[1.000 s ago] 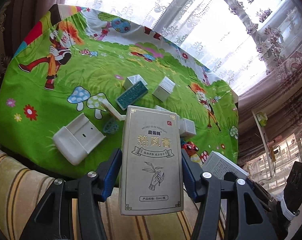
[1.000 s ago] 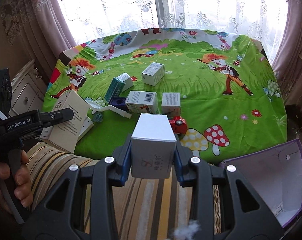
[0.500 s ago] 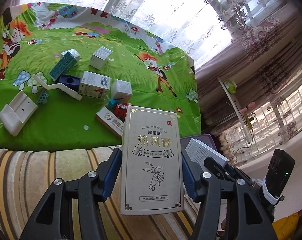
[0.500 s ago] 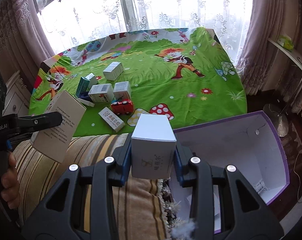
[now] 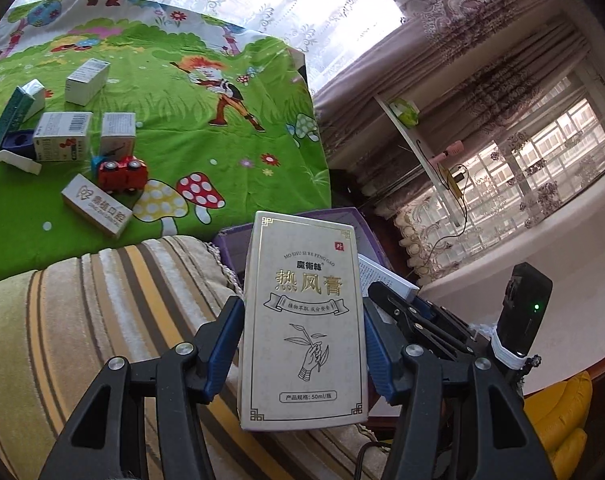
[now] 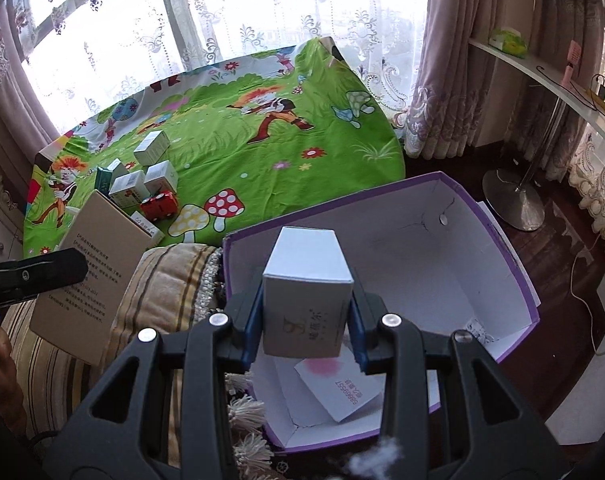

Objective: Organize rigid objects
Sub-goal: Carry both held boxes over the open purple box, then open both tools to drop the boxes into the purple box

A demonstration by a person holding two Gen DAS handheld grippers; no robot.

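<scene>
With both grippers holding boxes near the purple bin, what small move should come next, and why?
Probably lower the right gripper and release its small white box: it already hangs over the open purple bin, while the left gripper's tall box is beside the bin.

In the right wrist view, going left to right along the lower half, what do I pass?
Left gripper holding a tan carton → striped cushion → small white box in the right gripper → purple storage box → round metal stand base.
</scene>
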